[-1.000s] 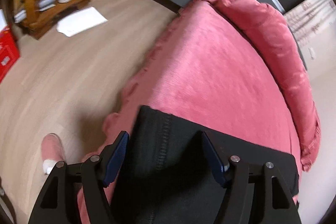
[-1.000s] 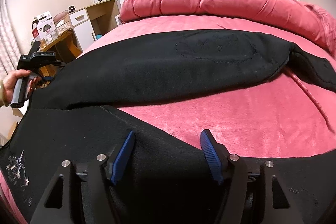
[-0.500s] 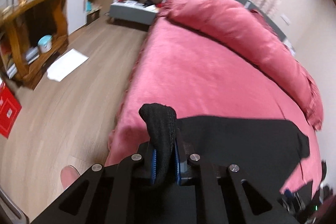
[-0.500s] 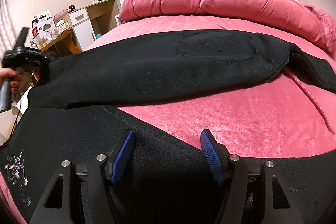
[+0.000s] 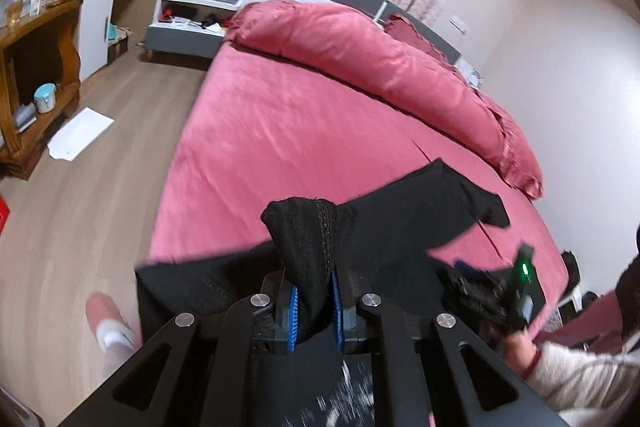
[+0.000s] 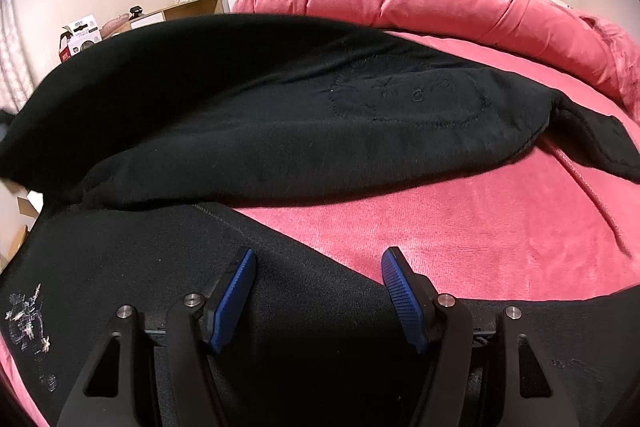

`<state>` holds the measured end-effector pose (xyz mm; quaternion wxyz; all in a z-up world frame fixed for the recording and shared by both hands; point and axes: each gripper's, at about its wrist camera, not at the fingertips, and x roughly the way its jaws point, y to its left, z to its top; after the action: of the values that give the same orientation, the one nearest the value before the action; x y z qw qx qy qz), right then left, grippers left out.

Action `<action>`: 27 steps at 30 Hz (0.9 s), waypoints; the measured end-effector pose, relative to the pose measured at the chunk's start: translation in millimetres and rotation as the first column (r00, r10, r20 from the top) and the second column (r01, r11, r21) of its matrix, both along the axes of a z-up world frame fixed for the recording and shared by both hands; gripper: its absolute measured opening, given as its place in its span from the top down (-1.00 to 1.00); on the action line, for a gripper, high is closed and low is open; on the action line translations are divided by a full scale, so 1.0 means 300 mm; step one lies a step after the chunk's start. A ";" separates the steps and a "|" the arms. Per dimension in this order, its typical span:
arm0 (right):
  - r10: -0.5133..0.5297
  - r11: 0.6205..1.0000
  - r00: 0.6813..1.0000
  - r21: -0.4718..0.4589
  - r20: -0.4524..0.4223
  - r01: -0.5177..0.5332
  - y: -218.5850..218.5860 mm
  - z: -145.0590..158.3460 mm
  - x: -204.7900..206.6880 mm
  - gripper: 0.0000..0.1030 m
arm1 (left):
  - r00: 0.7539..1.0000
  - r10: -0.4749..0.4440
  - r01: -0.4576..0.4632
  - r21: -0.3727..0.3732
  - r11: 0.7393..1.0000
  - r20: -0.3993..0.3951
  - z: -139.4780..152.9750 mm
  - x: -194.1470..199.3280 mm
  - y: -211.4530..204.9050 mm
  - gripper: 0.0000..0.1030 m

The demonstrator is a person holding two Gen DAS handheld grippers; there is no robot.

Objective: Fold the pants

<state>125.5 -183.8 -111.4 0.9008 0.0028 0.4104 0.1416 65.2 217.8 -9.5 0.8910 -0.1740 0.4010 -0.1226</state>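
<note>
Left claw point(image 5: 314, 311): jaws nearly closed, blue pads point(image 5: 293, 313) pinching a bunched fold of the black pants point(image 5: 304, 243). The pinched fabric stands up above the pads as a rounded lump, with a stitched seam running down its right side. From the lump, the rest of the garment drapes toward 3 o'clock and toward 8 o'clock over the pink bed point(image 5: 280, 131).

Right claw point(image 6: 318, 291): jaws standing well apart, blue pads point(image 6: 234, 293) clear of each other. Black pants fabric point(image 6: 280, 115) lies beneath and between the jaws; the pads are not pressing on it. The right claw also shows in the left wrist view at 4 o'clock point(image 5: 516, 291), with a green light lit on its body, held by a hand point(image 5: 518, 347) in a pale fuzzy sleeve point(image 5: 572, 379).

Pants position, right wrist view: one part is spread flat on the bed at 6 to 9 o'clock, bearing a small white print point(image 6: 26, 319) at 8 o'clock. A second part is raised at its left end and arcs across the middle of the view from 9 o'clock to 3 o'clock. An oval stitched patch point(image 6: 408, 99) shows on it right of centre.

A rolled pink duvet point(image 6: 440, 3) lies across the bed at 12 o'clock. In the left wrist view a foot in a pink slipper point(image 5: 110, 327) stands on the wooden floor point(image 5: 80, 187) at 8 o'clock.
</note>
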 end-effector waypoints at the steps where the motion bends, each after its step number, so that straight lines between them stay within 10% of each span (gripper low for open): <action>1: -0.001 1.000 1.000 -0.002 -0.003 0.001 0.001 0.002 -0.001 -0.29 | 1.000 -0.012 0.012 0.014 1.000 -0.009 -0.020 -0.035 -0.022 0.76; 15: -0.098 0.967 0.991 0.227 -0.093 0.117 -0.133 0.150 0.072 -0.29 | 0.982 -0.036 0.037 0.000 0.999 -0.187 -0.281 -0.167 -0.160 0.76; 22: -0.253 0.844 0.929 0.407 -0.269 0.348 -0.204 0.113 0.349 -0.24 | 0.981 -0.003 -0.006 -0.046 0.999 -0.192 -0.270 -0.184 -0.119 0.76; 27: -0.257 0.857 0.915 0.365 -0.312 0.365 -0.207 0.076 0.411 0.74 | 0.983 0.023 -0.036 -0.071 0.997 -0.181 -0.248 -0.186 -0.087 0.76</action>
<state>248.9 -245.9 -88.6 0.8306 0.2791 0.4759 0.0754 9.2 191.6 -84.0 0.8458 -0.2233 0.4723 -0.1078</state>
